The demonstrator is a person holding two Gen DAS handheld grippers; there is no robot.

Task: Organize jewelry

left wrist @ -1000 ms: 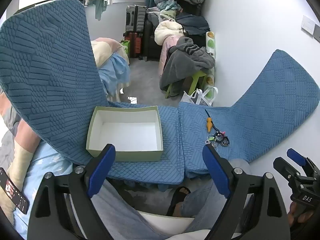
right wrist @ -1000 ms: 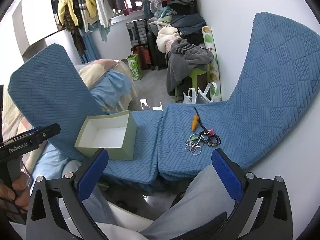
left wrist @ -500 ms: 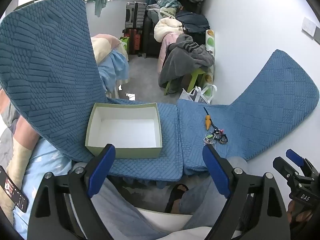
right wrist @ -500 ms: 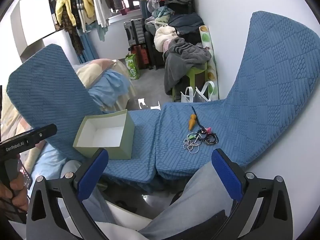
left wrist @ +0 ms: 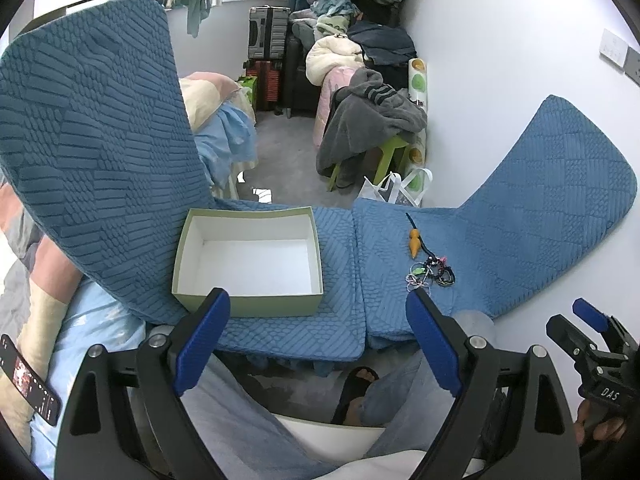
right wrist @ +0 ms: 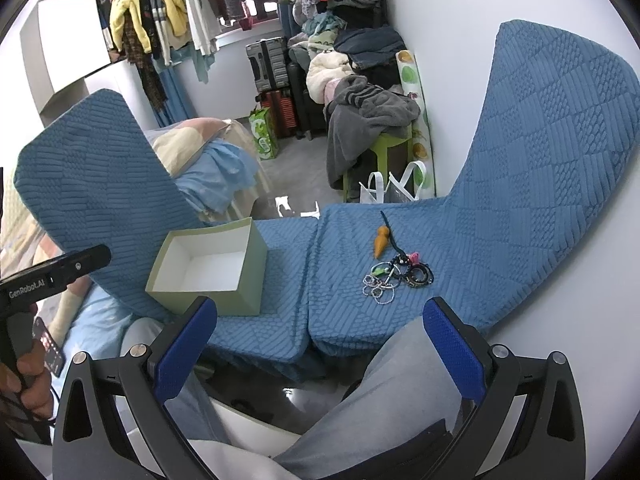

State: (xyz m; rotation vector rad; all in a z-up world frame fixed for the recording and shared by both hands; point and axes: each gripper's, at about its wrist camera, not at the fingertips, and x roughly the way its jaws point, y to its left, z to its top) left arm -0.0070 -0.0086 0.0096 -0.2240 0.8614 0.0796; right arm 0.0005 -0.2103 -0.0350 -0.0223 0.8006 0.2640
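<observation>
An open pale green box (left wrist: 248, 258) with a white inside sits empty on the left blue cushion; it also shows in the right wrist view (right wrist: 208, 268). A small heap of jewelry (right wrist: 396, 276) with chains, rings and an orange carrot-shaped charm (right wrist: 381, 242) lies on the right cushion; it also shows in the left wrist view (left wrist: 430, 274). My left gripper (left wrist: 318, 332) is open and empty, held back from the box. My right gripper (right wrist: 320, 340) is open and empty, short of the jewelry.
Blue quilted cushions (left wrist: 340, 320) lie flat with raised ends at left and right. The person's legs are below the grippers. Behind are a green stool with grey clothes (left wrist: 372, 120), suitcases (left wrist: 268, 40), bags (right wrist: 392, 188) and a white wall on the right.
Both views have drawn back a little and shifted slightly; the box and jewelry sit a bit farther away. Both grippers stay open and empty.
</observation>
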